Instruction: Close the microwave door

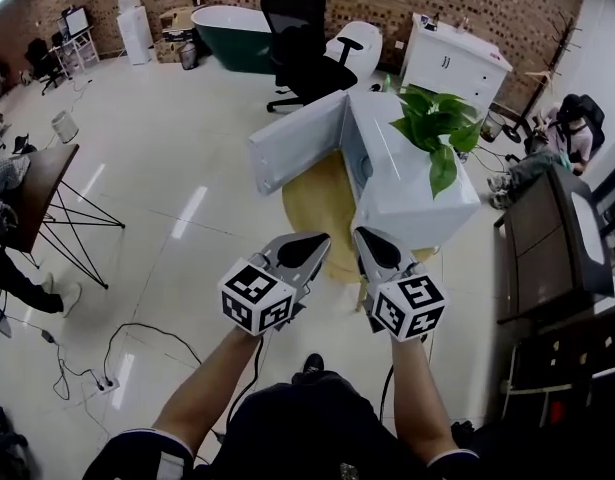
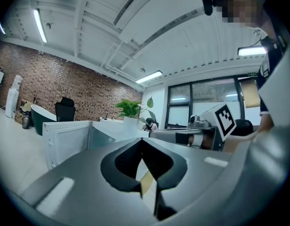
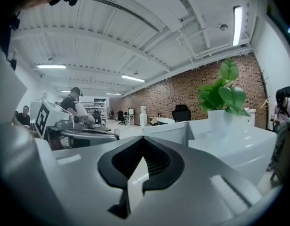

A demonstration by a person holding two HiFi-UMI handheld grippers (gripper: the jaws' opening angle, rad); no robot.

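Microwave (image 1: 402, 183): white, set on a round wooden table (image 1: 312, 206) in the middle of a tiled floor, right of centre in the head view. Microwave door (image 1: 299, 140): standing wide open, swung out to the left from a hinge at the far left corner of the body, inner face turned toward the near side; also seen in the left gripper view (image 2: 67, 142) and the right gripper view (image 3: 169, 133). Potted plant (image 1: 435, 120): green, broad-leaved, in a white pot on top of the microwave toward its right end. Left gripper (image 1: 319, 239): held low and near, pointed toward the table, apart from the door, jaws brought together at the tips with nothing between them, confirmed in its own view (image 2: 141, 140). Right gripper (image 1: 363, 234): just beside the left, aimed at the near face of the microwave without touching it, jaws likewise closed tip to tip and empty (image 3: 143, 138). Marker cube on each, nearest the forearms. Black office chair (image 1: 299, 30): far, beyond the open door. Dark green bathtub (image 1: 230, 36): far left of the chair, against a brick wall. White cabinet (image 1: 453, 58): far right. Dark table (image 1: 39, 183) on thin black legs: left edge. Cable and power strip (image 1: 107, 383): on the floor, near left. Seated person (image 1: 570, 123): far right edge.
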